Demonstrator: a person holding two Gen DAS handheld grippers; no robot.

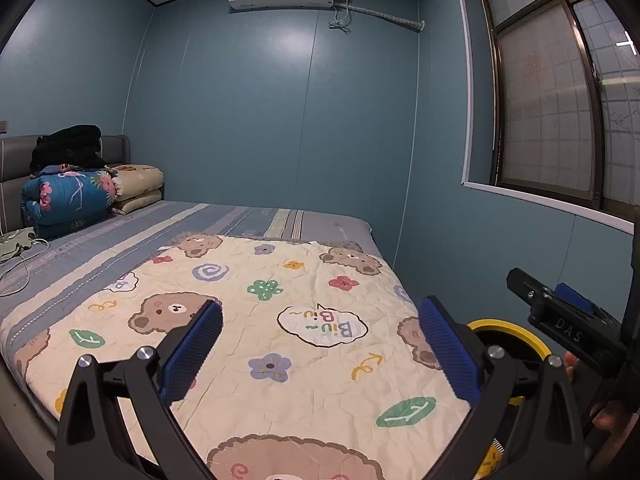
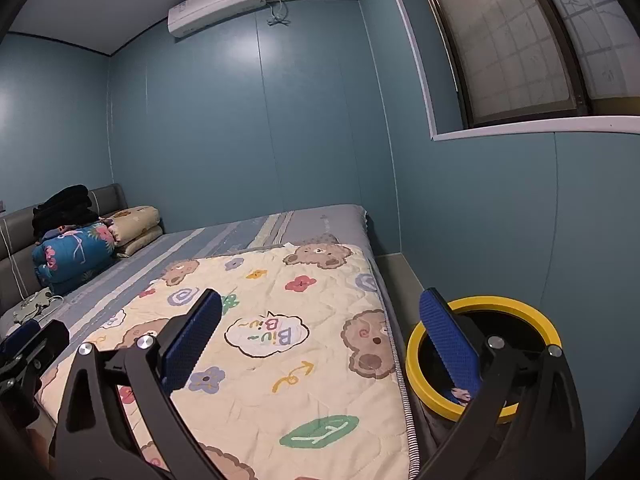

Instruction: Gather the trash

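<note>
A bin with a yellow rim (image 2: 492, 302) and a dark inside stands on the floor between the bed and the blue wall, at the bed's right side. A small patterned scrap (image 2: 460, 394) shows inside it, behind my right finger. My right gripper (image 2: 320, 344) is open and holds nothing; its right finger hangs over the bin, its left over the bear-print quilt (image 2: 280, 360). My left gripper (image 1: 320, 352) is open and holds nothing above the quilt (image 1: 300, 360). In the left wrist view the bin (image 1: 508, 326) peeks out behind the right finger. No loose trash shows on the quilt.
Folded quilts (image 1: 68, 196) with black clothing (image 1: 68, 144) on top sit by the headboard. A greenish cloth (image 1: 16, 242) and a white cable lie at the bed's left edge. The right gripper (image 1: 560, 320) is seen at the right, the left gripper (image 2: 28, 344) at the lower left.
</note>
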